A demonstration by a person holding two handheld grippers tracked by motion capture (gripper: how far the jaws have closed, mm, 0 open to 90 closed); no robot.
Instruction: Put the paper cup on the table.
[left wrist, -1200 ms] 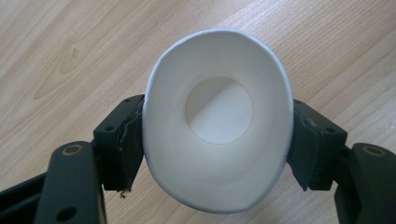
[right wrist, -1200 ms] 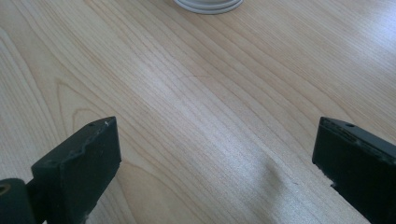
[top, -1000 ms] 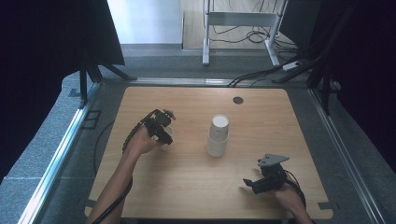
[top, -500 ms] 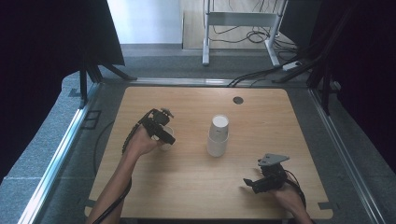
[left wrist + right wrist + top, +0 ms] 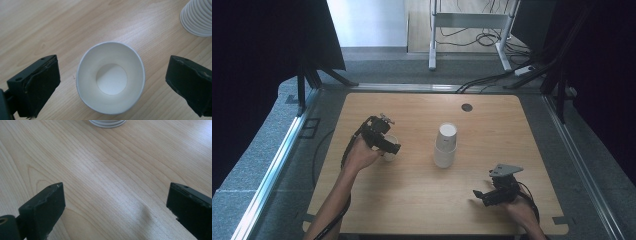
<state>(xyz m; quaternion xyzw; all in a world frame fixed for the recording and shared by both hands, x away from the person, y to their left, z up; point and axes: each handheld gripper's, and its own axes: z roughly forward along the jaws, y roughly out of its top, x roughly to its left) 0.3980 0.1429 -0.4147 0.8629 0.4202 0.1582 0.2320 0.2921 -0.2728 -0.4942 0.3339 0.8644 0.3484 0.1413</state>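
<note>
Paper cup [image 5: 110, 78] standing upright, mouth up, on the wooden counter [image 5: 422, 200], between the jaws of my left gripper [image 5: 388, 148]; these jaws have just been opening and now stand wide, clear of the cup's wall on both sides. Stack of cups [image 5: 445, 145] stands apart at mid-counter. My right gripper [image 5: 482, 196] rests near the counter's front edge, jaws wide over bare wood.

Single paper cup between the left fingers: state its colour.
Plain white paper cup, inside and rim, clearest in the left gripper view.
</note>
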